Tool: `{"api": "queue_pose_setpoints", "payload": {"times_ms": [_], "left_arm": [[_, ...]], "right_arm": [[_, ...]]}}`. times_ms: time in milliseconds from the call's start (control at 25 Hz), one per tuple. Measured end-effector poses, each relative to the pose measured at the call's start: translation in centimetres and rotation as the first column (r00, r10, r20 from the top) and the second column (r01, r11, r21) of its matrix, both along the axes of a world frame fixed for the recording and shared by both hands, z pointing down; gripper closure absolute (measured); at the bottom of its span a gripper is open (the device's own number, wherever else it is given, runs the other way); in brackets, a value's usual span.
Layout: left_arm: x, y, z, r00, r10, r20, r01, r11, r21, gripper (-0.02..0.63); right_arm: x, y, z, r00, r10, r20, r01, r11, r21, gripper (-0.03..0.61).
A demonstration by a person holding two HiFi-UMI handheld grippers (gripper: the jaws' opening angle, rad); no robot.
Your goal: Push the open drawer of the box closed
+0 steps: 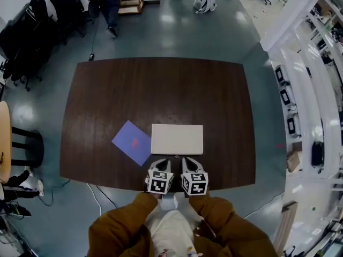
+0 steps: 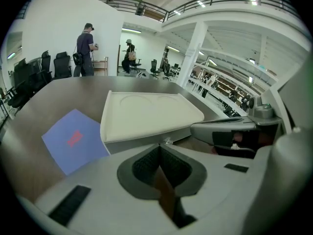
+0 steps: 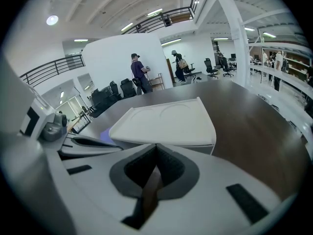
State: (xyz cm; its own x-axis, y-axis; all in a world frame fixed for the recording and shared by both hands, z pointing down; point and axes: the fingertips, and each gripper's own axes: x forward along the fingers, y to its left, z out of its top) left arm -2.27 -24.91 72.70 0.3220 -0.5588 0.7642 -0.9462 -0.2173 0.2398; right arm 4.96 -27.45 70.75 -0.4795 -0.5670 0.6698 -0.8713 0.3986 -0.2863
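Note:
A flat white box [image 1: 177, 138] lies on the dark wooden table [image 1: 107, 100], near its front edge. Its front face [image 2: 142, 140] carries a small knob [image 2: 167, 141] and looks flush with the lid; I see no drawer sticking out. My left gripper [image 1: 163, 161] and right gripper [image 1: 187, 161] sit side by side just in front of that face, tips close to it. The left gripper view shows its jaws [image 2: 160, 146] pressed together with nothing between them. In the right gripper view the right gripper [image 3: 156, 146] is shut the same way, empty.
A blue-violet sheet of paper [image 1: 133, 142] with a red mark lies just left of the box. Black office chairs [image 1: 32, 31] and a standing person [image 1: 107, 4] are beyond the table's far left. A round stool [image 1: 24, 146] stands at the left.

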Motion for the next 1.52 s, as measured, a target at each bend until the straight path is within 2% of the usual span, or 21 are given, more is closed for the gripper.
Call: {"api": "queue_pose_setpoints", "payload": {"times_ms": [320, 720, 1000, 1160, 1360, 1520], "left_arm": [[-0.4, 2.0, -3.9, 0.999, 0.022, -0.049, -0.019, 0.998, 0.052, 0.609], [-2.0, 5.7, -8.6, 0.995, 0.060, -0.077, -0.050, 0.991, 0.121, 0.609], [-3.5, 7.6, -10.3, 0.994, 0.078, -0.075, -0.066, 0.986, 0.155, 0.608], [-3.5, 9.1, -11.2, 0.993, 0.073, -0.092, -0.056, 0.984, 0.169, 0.609], [-2.4, 12.0, -12.9, 0.992, 0.062, -0.113, -0.040, 0.982, 0.186, 0.609], [-0.1, 15.1, -13.8, 0.991, 0.044, -0.123, -0.019, 0.980, 0.200, 0.609]], "right_arm": [[-2.8, 2.4, -4.4, 0.999, -0.027, 0.034, 0.024, 0.997, 0.079, 0.574], [-4.9, 5.6, -9.3, 0.997, 0.013, 0.072, -0.025, 0.987, 0.161, 0.574], [-4.6, 7.3, -10.5, 0.995, 0.061, 0.079, -0.075, 0.979, 0.190, 0.574], [-4.3, 8.5, -11.3, 0.995, 0.058, 0.082, -0.074, 0.976, 0.206, 0.574], [-3.3, 10.9, -13.2, 0.991, 0.049, 0.122, -0.075, 0.973, 0.217, 0.574], [-1.3, 13.8, -14.7, 0.988, 0.033, 0.153, -0.068, 0.971, 0.231, 0.574]]}}
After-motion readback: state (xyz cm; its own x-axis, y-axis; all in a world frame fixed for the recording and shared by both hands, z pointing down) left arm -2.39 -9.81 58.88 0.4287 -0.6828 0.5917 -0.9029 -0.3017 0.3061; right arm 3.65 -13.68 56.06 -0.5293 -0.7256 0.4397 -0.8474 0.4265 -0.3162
